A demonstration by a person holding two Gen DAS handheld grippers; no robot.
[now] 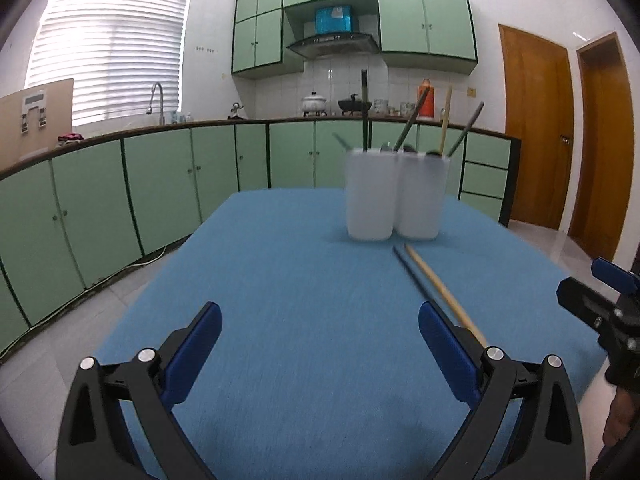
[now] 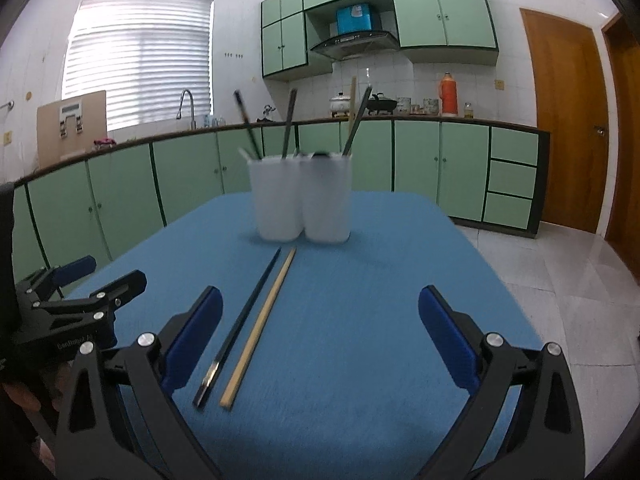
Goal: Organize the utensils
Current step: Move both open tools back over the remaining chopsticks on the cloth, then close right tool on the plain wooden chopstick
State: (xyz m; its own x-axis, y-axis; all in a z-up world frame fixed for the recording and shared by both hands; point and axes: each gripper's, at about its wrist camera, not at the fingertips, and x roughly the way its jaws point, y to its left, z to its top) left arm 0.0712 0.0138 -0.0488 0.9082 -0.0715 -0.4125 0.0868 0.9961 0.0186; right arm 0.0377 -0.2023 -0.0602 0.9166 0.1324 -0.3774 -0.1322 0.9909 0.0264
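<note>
Two white cups (image 1: 394, 196) (image 2: 300, 200) stand side by side on the blue table, holding several upright chopsticks. A dark chopstick (image 2: 240, 324) (image 1: 412, 270) and a light wooden chopstick (image 2: 262, 324) (image 1: 440, 288) lie parallel on the table in front of the cups. My left gripper (image 1: 320, 344) is open and empty, with the loose chopsticks by its right finger; it also shows at the left edge of the right wrist view (image 2: 104, 276). My right gripper (image 2: 320, 340) is open and empty, with the chopsticks just inside its left finger; it shows at the right edge of the left wrist view (image 1: 588, 280).
The blue table (image 1: 280, 280) (image 2: 380, 280) ends near the cups at the back. Green kitchen cabinets (image 1: 160, 184) with a sink and pots run behind and to the left. Wooden doors (image 1: 536, 128) stand at the right. Tiled floor surrounds the table.
</note>
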